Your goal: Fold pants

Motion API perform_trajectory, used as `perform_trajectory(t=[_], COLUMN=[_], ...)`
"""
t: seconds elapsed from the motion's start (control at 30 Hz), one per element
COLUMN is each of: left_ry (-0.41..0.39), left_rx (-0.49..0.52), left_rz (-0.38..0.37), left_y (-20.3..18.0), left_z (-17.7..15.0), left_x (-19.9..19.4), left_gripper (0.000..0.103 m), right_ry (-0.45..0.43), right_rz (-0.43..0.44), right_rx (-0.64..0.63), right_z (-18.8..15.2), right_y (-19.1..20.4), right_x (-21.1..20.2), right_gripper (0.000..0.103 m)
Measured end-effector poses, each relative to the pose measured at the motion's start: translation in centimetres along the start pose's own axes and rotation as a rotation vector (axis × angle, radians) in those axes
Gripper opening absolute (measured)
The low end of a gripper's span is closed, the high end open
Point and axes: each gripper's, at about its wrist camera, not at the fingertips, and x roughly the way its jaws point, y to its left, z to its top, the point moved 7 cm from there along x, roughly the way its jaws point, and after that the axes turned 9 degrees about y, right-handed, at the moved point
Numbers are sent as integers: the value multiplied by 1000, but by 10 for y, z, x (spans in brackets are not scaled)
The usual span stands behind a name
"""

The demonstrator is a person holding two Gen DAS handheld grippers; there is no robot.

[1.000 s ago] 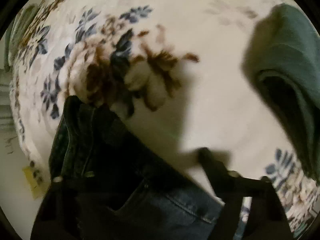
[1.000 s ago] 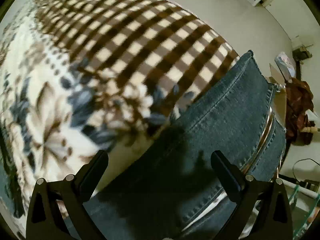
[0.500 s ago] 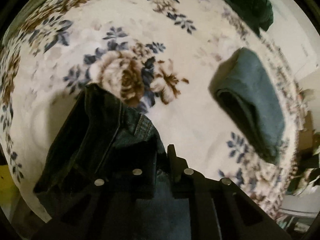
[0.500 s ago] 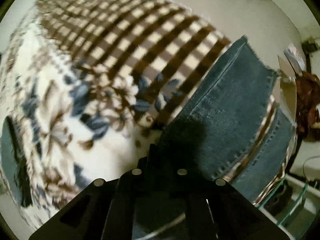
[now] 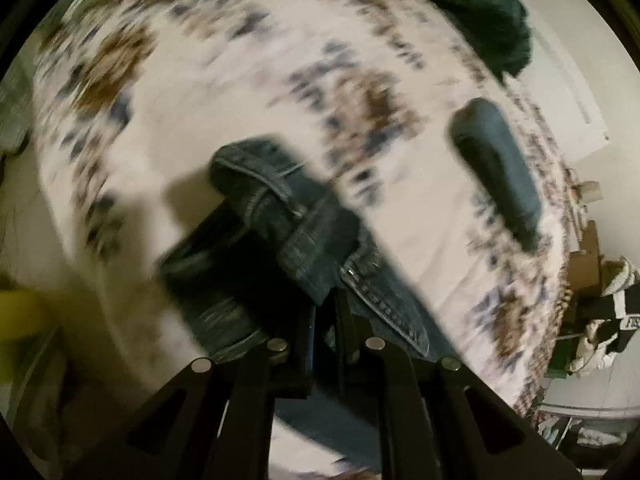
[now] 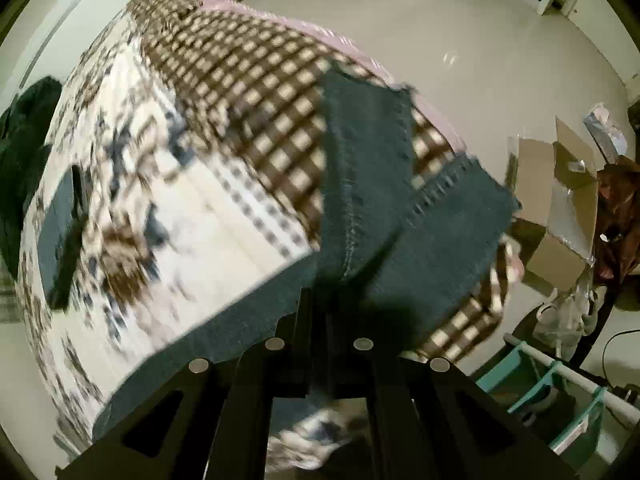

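My left gripper (image 5: 326, 312) has both fingers pinched tight on the waistband end of the jeans (image 5: 280, 236). The zipper fly sits right next to the tips, and the belt-loop part is bunched up and lifted off the floral blanket (image 5: 180, 128), throwing a shadow to the left. Pretty blurry tbh.

The right gripper (image 6: 318, 304) is clamped on denim too, w/ the fingers together and fabric squeezed between them, approx where the two legs meet. From there both legs of the jeans (image 6: 360, 168) run away from me across the brown checkered blanket (image 6: 240, 68), w/ the frayed hems near the far edge of the bed.

Further out in the left view there's a folded teal garment (image 5: 500, 172) lying on the blanket, well apart from the jeans, and a dark green pile (image 5: 480, 12) at the top edge. The right view shows an open cardboard box (image 6: 560, 216) on the floor beside the bed.
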Motion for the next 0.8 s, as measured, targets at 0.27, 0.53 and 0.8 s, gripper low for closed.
perform_trajectory(t=[0.27,0.53,0.8], left_ry=[66,91,82], left_rx=[-60,-9,319], left_rz=[84,105,245], left_y=[73,53,-46], left_z=[-35,-43,-62], left_x=[73,58,85], left_gripper=[6,18,90], right_ry=[15,83,-154], right_rz=[-40,-2,-210], right_rx=[-36,22,-357], right_z=[-29,-36,22], right_y=[-47,-84,-3], right_x=[58,74,49], right_gripper=[5,50,77])
